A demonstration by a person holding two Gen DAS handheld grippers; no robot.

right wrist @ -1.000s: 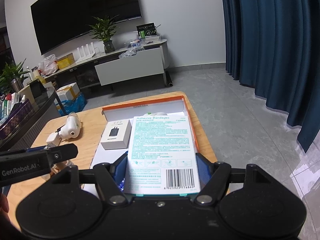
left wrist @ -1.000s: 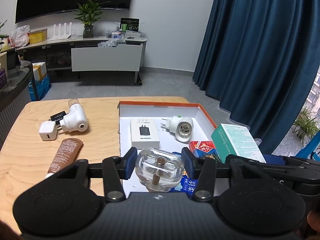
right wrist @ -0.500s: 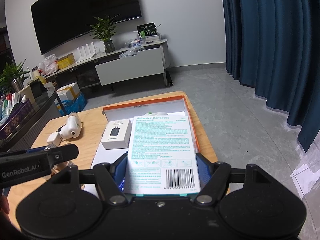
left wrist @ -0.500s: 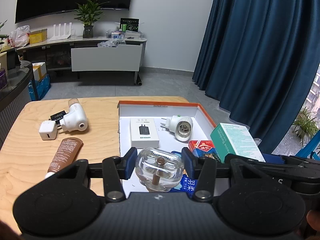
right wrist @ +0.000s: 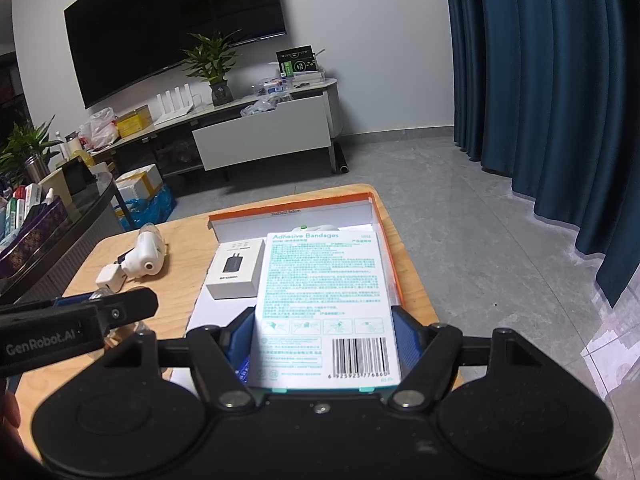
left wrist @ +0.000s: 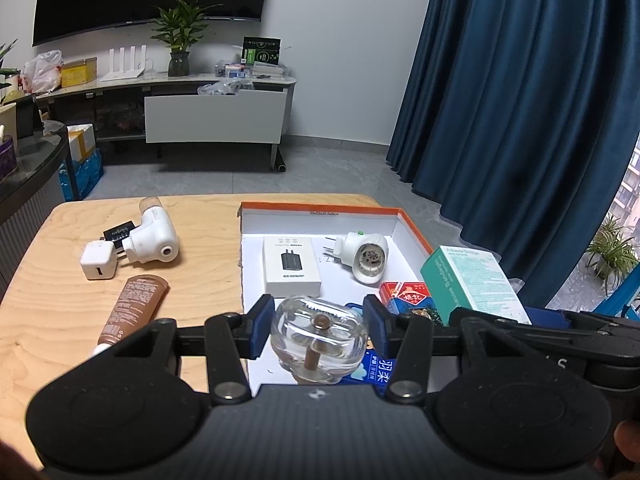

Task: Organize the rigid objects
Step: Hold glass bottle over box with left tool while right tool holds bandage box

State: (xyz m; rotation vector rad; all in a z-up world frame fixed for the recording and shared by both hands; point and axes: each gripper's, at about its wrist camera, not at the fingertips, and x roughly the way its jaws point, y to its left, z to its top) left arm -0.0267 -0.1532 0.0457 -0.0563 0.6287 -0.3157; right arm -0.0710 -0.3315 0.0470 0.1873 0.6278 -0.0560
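At the far left of the table (left wrist: pixel 200 216), a white cube charger (left wrist: pixel 98 266), a white handheld device (left wrist: pixel 151 236) and a brown tube (left wrist: pixel 132 304) were seen lying loose on the wood, well apart from the box. Next across, the orange-rimmed box (left wrist: pixel 320 211) was seen open, with a white charger carton (left wrist: pixel 291 266) and a white plug-in unit (left wrist: pixel 366 254) lying inside. In front of it, the left hand-held gripper (left wrist: pixel 318 330) was held narrow, its blue pads closed against a clear glass bottle (left wrist: pixel 319 338) above the box's near end. The bottle was judged heavy for its size, hard, slick and breakable; its flat sides were judged the place for the pads, with a low set-down called for. A red carton (left wrist: pixel 404 294) was seen just beside it in the box. Farthest right, the right hand-held gripper (right wrist: pixel 324 344) was held wide, clamped on a teal bandage box (right wrist: pixel 324 300) by its long side edges, over the right half of the orange-rimmed box. That carton was judged light, stiff only at its edges and easily crushed, so a mild squeeze near the barcode end was thought enough.
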